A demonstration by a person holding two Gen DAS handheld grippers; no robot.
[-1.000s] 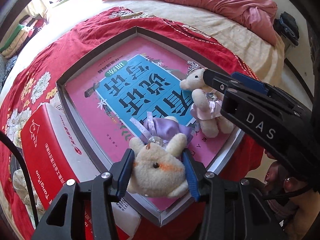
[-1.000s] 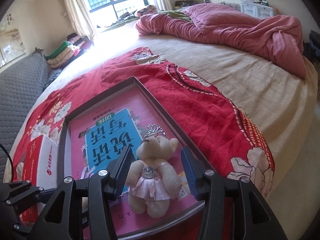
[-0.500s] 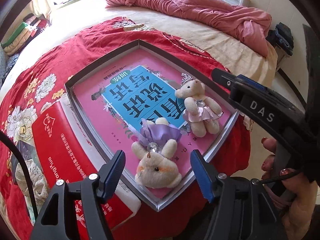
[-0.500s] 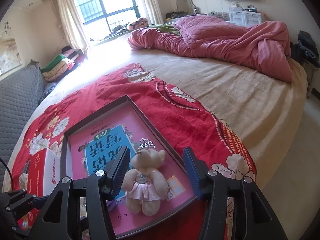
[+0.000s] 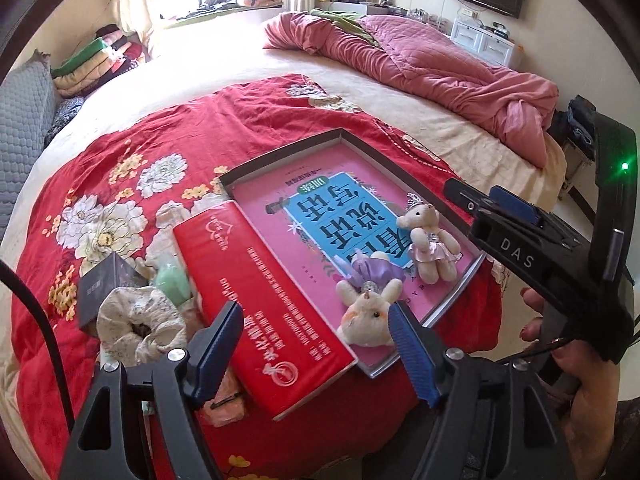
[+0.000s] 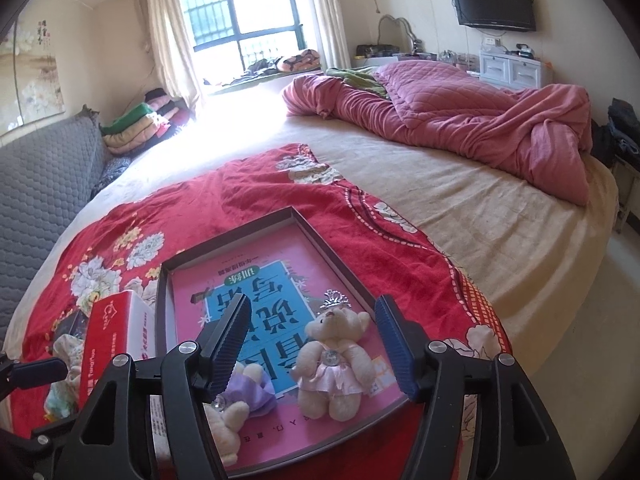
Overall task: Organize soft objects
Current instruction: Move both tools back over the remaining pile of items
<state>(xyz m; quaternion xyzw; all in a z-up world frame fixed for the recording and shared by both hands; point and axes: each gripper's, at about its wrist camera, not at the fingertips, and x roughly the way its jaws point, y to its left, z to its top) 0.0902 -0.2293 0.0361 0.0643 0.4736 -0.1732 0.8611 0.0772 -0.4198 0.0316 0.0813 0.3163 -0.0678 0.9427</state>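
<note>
We see the shallow tray (image 5: 276,160) on the red floral blanket (image 5: 132,152), a red box (image 5: 256,300) along its side. Both plush toys lie in the tray's near end: the bear in the pink dress (image 6: 334,364) and, just beside it, the rabbit in the purple dress (image 5: 366,312). A second ago each toy sat between closer pads; now our left gripper (image 5: 316,344) and right gripper (image 6: 312,344) have pulled up and back, jaws opening with nothing pressed between them. We judge both toys placed. A cream scrunchie (image 5: 136,320) and other soft bits beside the box look next.
</note>
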